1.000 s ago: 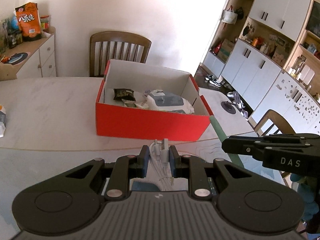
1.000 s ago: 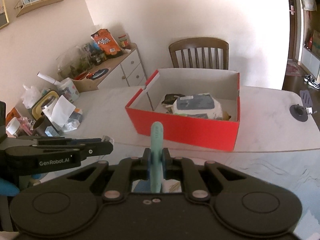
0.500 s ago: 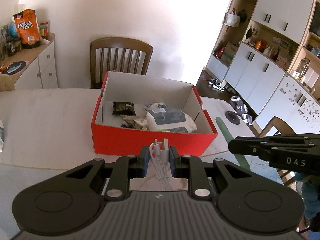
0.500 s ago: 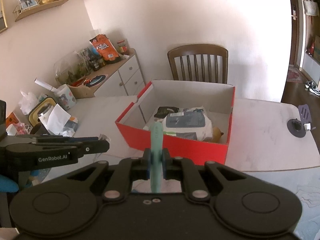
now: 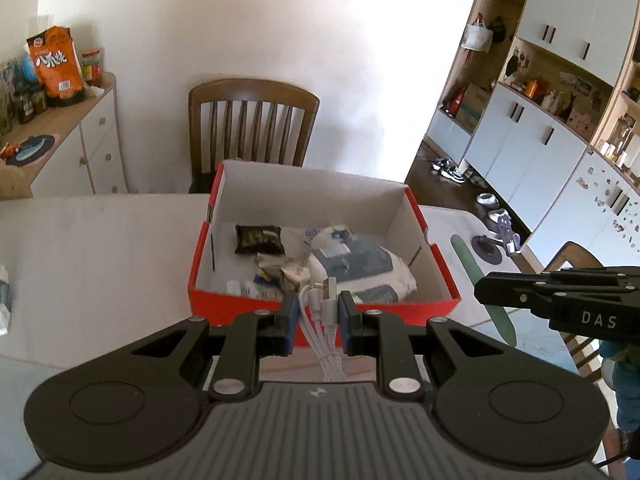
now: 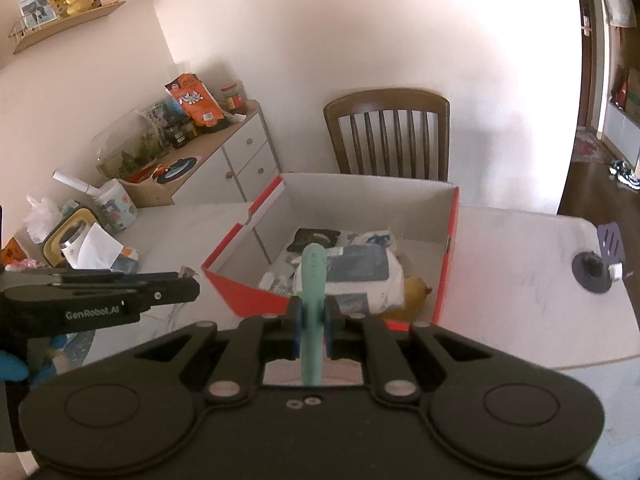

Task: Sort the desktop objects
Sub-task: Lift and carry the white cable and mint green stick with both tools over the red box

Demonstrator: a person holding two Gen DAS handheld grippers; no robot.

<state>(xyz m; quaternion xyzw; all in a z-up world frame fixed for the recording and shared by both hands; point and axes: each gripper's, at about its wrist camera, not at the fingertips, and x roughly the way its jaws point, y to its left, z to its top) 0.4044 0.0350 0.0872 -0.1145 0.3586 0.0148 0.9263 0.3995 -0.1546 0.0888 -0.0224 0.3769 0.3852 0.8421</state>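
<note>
- Left gripper (image 5: 318, 312), in the left wrist view: its jaws are narrowed onto a bundle of white cables (image 5: 323, 320), the blue pads pressing both sides; the plug ends stick up above the pads.
- Beyond it an open red box (image 5: 320, 306) sits on the pale table (image 5: 100, 248), holding a dark packet (image 5: 258, 239) and a wipes pack (image 5: 362, 268).
- At the right edge the right gripper (image 5: 480, 290) carries a green stick-like object (image 5: 482, 280).
- Right gripper (image 6: 312, 322), in the right wrist view: its jaws are nearly together, clamped on the upright green stick-like object (image 6: 313, 288), which rises in front of the red box (image 6: 248, 296).
- At the left edge the left gripper (image 6: 192, 284) appears side-on.
</note>
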